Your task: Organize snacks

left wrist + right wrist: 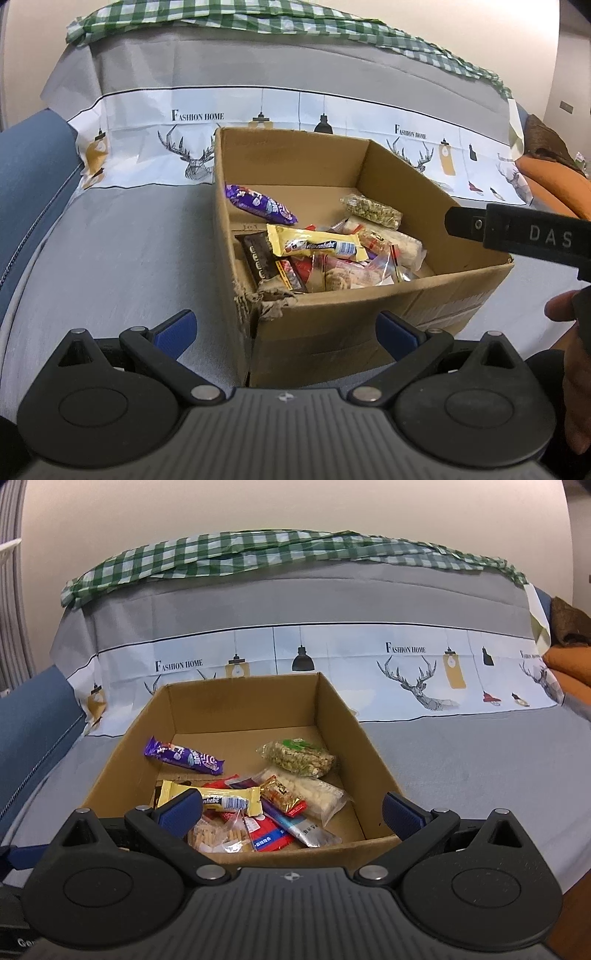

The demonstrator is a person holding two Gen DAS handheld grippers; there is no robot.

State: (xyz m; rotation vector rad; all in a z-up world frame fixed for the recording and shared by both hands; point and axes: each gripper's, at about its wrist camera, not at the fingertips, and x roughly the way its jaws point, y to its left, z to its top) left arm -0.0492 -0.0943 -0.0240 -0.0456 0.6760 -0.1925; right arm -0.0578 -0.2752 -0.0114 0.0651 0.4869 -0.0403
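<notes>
Left gripper (286,334): held level, low in front of the box's torn near corner. Jaws wide apart, nothing between them; the blue pads (175,332) straddle that corner without touching it. A person's hand (569,354) shows at the right edge beside it.

Right gripper (291,814): held over the near rim of the box, looking down and forward into it. Jaws spread wide, empty; the left pad overlaps the yellow bar in view, contact cannot be told. In the left wrist view the right gripper's black body reaches in from the right, above the box's right wall.

One cardboard box (243,698), open-topped, sits on a grey sofa cover (461,746) ahead of both jaws.

Snacks, all inside the box:
- one purple bar (184,758), far left of the jaws, lying apart from the rest
- one clear pack of green-and-tan crisp bars (301,762), far right
- one yellow bar (221,801), just ahead of the left pad
- one white puffed-rice pack (314,794), between the jaws
- one red flat packet (267,836), near rim
- one silver-ended tube packet (306,830), beside it
- one clear biscuit bag (218,838), near rim
- further wrappers underneath, count unclear

One green checked cloth (258,550) lies along the sofa back.
</notes>
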